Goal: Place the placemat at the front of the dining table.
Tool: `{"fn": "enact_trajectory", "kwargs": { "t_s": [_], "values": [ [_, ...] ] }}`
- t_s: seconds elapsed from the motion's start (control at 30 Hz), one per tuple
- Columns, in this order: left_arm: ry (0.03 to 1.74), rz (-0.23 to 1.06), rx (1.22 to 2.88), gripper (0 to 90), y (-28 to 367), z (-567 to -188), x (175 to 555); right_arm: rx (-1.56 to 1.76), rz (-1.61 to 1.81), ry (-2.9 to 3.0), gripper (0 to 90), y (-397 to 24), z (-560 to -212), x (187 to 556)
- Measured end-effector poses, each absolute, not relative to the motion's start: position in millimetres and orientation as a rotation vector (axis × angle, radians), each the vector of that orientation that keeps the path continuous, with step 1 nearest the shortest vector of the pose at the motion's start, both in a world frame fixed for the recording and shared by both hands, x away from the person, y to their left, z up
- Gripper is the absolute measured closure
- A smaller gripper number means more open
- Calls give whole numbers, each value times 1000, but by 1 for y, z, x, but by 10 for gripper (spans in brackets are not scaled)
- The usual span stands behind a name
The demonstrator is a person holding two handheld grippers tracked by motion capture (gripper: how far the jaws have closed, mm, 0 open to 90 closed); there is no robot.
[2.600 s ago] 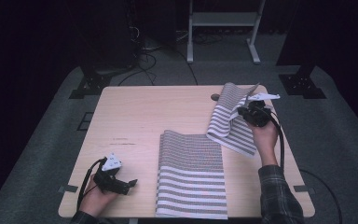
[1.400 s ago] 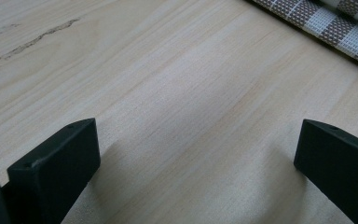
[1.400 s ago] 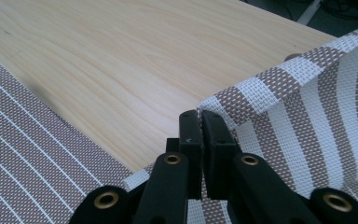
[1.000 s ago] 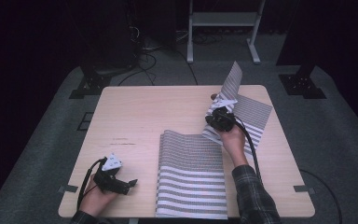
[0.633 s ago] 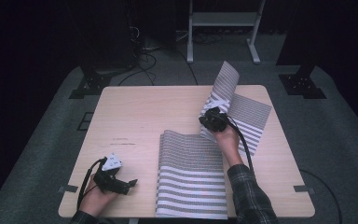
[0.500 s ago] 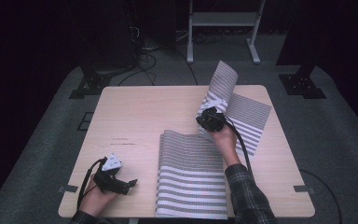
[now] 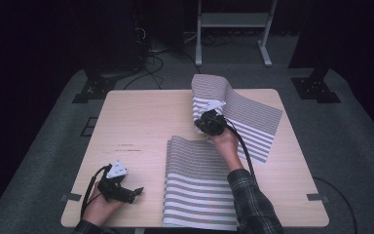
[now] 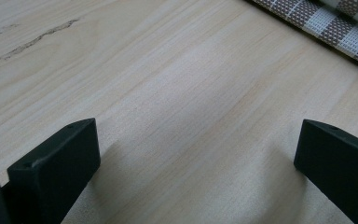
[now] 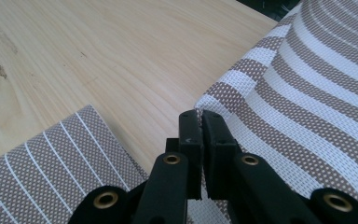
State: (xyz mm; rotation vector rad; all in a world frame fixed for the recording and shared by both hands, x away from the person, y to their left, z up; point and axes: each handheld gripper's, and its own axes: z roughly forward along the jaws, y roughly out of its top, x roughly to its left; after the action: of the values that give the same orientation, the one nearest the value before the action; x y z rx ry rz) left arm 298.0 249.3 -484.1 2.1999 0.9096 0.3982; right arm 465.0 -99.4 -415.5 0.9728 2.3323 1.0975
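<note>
Two brown-and-white striped placemats are on the wooden table (image 7: 141,122). One mat (image 7: 199,185) lies flat at the front middle. The second mat (image 7: 253,117) lies at the back right, its left edge lifted and curled up. My right gripper (image 7: 205,118) is shut on that raised edge. In the right gripper view the jaws (image 9: 199,116) pinch the hem of the second mat (image 9: 307,93), with the flat mat (image 9: 51,158) below at left. My left gripper (image 7: 134,192) rests open at the front left. Between its jaws (image 8: 196,140) is bare wood, and a mat edge (image 8: 331,23) lies farther off.
A metal stand (image 7: 231,24) and loose cables (image 7: 151,46) are on the floor behind the table. Black stand feet (image 7: 90,90) (image 7: 316,87) flank the back corners. Bare wood covers the table's left half.
My right gripper has carried the back mat's edge leftward across the table, and the mat arches up more. The left gripper and the front mat have stayed put.
</note>
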Motion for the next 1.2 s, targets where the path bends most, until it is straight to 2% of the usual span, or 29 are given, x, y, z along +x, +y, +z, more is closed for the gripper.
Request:
{"fn": "enact_trajectory", "kwargs": {
  "t_s": [0.63, 1.2],
  "values": [
    [910, 398, 2200, 0, 249, -484, 298, 930, 1122, 2379, 872, -69, -416, 472],
    [907, 400, 2199, 0, 249, -484, 298, 820, 1165, 2451, 872, -10, -412, 473]
  ]
}}
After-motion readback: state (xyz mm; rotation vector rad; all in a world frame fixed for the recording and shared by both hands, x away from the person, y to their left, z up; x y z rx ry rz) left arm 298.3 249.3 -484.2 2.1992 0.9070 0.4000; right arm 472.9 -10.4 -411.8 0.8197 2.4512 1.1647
